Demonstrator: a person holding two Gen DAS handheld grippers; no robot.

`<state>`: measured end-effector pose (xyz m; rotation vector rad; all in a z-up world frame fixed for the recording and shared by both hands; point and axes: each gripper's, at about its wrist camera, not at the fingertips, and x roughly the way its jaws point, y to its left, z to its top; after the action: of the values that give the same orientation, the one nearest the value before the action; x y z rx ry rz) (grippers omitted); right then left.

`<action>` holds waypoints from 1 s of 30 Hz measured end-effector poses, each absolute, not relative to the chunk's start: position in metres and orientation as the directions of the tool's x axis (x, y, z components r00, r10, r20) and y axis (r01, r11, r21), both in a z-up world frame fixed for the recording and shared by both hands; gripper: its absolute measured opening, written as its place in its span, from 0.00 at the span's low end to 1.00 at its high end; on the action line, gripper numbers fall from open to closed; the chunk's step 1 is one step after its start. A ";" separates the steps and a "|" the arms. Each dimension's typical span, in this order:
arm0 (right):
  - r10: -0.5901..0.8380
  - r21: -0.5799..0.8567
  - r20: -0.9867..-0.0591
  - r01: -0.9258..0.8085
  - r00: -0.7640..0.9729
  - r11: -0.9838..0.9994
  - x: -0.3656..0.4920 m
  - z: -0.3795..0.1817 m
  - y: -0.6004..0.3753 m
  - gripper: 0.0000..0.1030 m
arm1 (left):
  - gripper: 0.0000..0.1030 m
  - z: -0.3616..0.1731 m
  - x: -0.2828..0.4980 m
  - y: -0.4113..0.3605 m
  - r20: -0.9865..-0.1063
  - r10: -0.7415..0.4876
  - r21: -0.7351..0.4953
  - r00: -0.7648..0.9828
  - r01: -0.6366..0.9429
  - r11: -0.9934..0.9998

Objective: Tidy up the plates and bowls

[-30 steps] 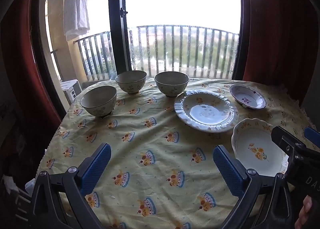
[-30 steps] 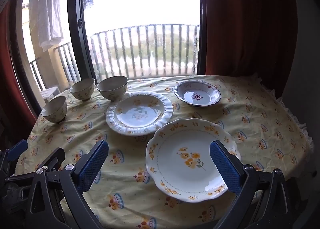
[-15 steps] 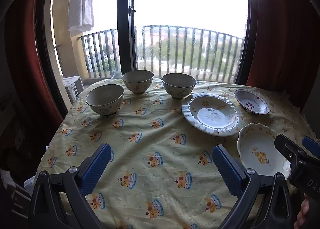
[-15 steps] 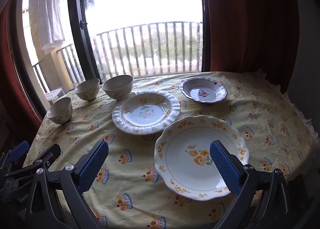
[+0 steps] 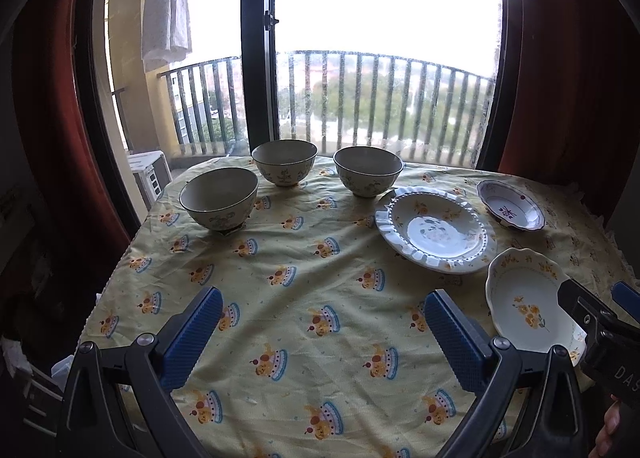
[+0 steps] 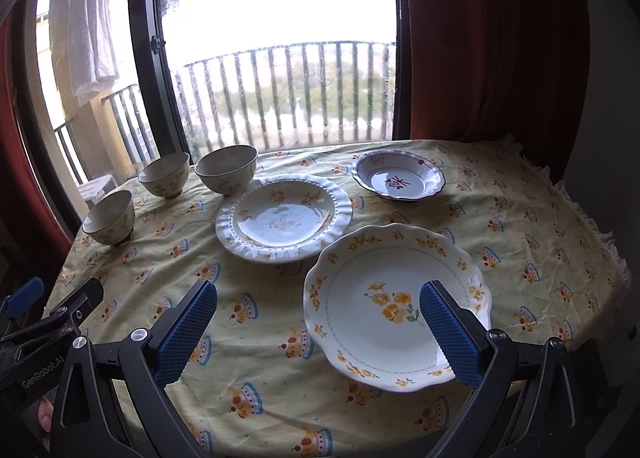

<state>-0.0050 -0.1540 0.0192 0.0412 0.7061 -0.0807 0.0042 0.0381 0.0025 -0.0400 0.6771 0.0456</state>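
**Two spread tongs above a table set with plates and bowls**

A table under a yellow tablecloth (image 6: 520, 226) printed with crowns stands before a balcony window (image 5: 384, 38). Nearest the right gripper (image 6: 318, 332) lies a scalloped plate with yellow flowers (image 6: 372, 298), below and partly between its spread blue pads, untouched. Beyond it sits a ruffled white plate (image 6: 284, 216), then a smaller blue-rimmed dish (image 6: 398, 176). Three bowls (image 5: 219, 197) (image 5: 285, 162) (image 5: 368, 172) stand in an arc at the far left. The left gripper (image 5: 324, 336) hangs over bare cloth, jaws wide apart and empty, well short of the bowls.
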 end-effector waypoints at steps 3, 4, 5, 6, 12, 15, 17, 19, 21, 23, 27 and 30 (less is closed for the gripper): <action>-0.062 0.007 -0.654 0.087 0.754 0.996 -0.005 0.019 -0.151 0.99 | 0.99 0.001 0.004 0.038 -0.624 0.019 -0.018 0.782 -0.038 0.999; -0.062 0.005 -0.654 0.087 0.754 0.996 -0.005 0.019 -0.150 0.99 | 0.99 0.001 0.004 0.038 -0.621 0.014 -0.017 0.783 -0.032 0.999; -0.063 0.003 -0.653 0.085 0.755 0.996 -0.005 0.019 -0.149 0.99 | 0.99 0.001 0.003 0.038 -0.619 0.010 -0.017 0.785 -0.026 1.000; -0.063 -0.001 -0.652 0.083 0.756 0.997 -0.006 0.019 -0.146 0.99 | 0.99 0.002 0.003 0.037 -0.618 0.008 -0.015 0.786 -0.022 1.000; -0.072 -0.034 -0.642 0.065 0.763 0.997 -0.006 0.020 -0.136 0.99 | 0.99 0.003 0.005 0.035 -0.610 -0.015 -0.015 0.792 0.007 1.000; -0.084 -0.047 -0.645 0.071 0.760 0.996 -0.005 0.019 -0.134 0.99 | 0.99 0.003 0.006 0.034 -0.609 -0.020 -0.014 0.793 0.015 1.000; -0.081 -0.038 -0.647 0.074 0.758 0.997 -0.005 0.019 -0.135 0.99 | 0.99 0.003 0.006 0.034 -0.610 -0.027 -0.017 0.792 0.021 1.000; -0.085 -0.037 -0.649 0.080 0.756 0.996 -0.004 0.018 -0.135 0.99 | 0.99 0.003 0.006 0.035 -0.609 -0.030 -0.018 0.792 0.024 1.000; -0.085 -0.036 -0.649 0.081 0.756 0.996 -0.005 0.018 -0.135 0.99 | 0.99 0.004 0.006 0.035 -0.608 -0.030 -0.016 0.793 0.025 1.000; -0.084 -0.035 -0.650 0.081 0.755 0.996 -0.005 0.018 -0.135 0.99 | 0.99 0.004 0.007 0.034 -0.609 -0.029 -0.014 0.792 0.026 1.000; -0.086 -0.030 -0.658 0.088 0.748 0.996 -0.004 0.017 -0.135 0.99 | 0.99 0.004 0.008 0.034 -0.610 -0.029 -0.012 0.792 0.028 1.000; -0.089 -0.031 -0.658 0.091 0.747 0.995 -0.004 0.016 -0.135 0.99 | 0.99 0.004 0.008 0.034 -0.612 -0.030 -0.013 0.791 0.028 1.000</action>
<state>-0.0045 -0.1349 0.0161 0.0033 0.7200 -0.0982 0.0081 0.0339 0.0035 -0.0031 0.6582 -0.0308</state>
